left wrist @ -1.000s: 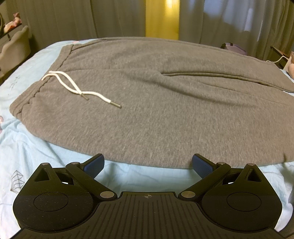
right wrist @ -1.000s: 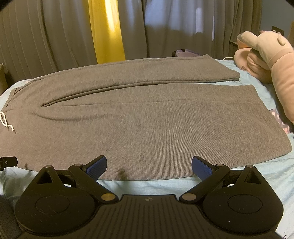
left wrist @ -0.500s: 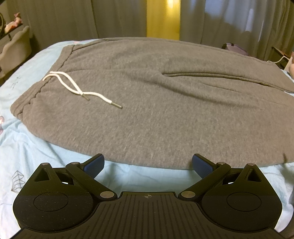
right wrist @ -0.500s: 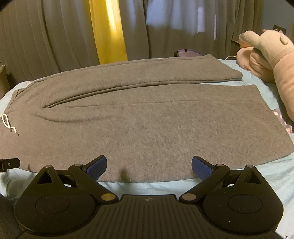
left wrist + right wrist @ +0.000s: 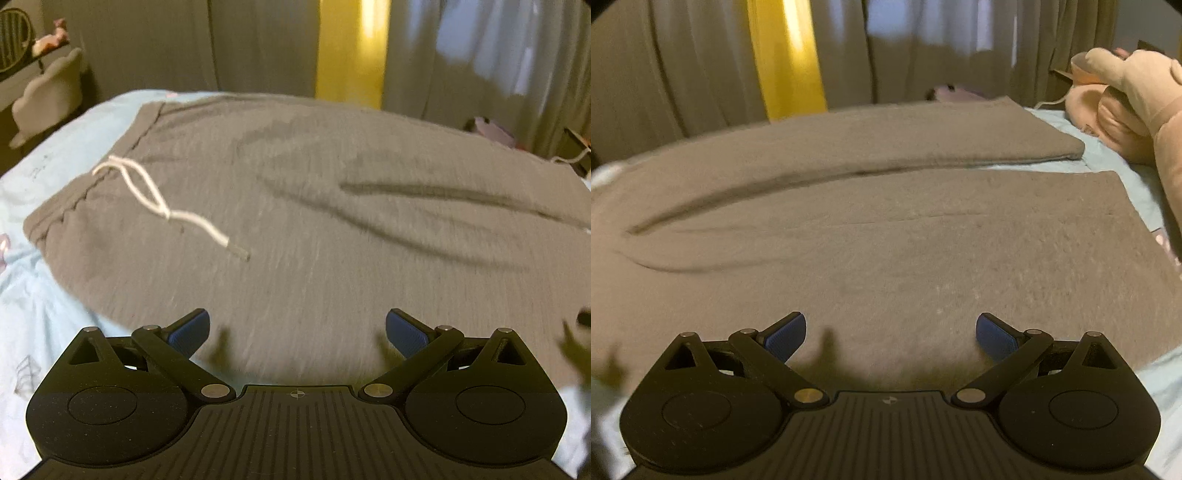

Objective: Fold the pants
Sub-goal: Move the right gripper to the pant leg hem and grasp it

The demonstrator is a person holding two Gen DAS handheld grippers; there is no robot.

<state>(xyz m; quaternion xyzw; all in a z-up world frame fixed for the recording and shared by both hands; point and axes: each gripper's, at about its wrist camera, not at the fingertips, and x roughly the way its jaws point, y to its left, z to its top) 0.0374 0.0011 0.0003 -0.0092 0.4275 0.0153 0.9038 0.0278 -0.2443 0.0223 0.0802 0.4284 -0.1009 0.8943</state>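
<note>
While tools gape, pants [image 5: 332, 229] edge near

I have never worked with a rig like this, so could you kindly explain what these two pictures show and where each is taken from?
No robot here: a person holds a two-finger tool in each hand, and each carries a fisheye camera looking forward along its fingers. One picture comes from the left tool, the other from the right tool; the black shapes at the bottom are the tools themselves, with blue fingertips. Both stand open and hold nothing. Ahead lie grey pants, spread flat on a light blue bed sheet. The left view shows the waistband end with its white drawstring; the right view shows the legs and a pink plush toy.
</note>
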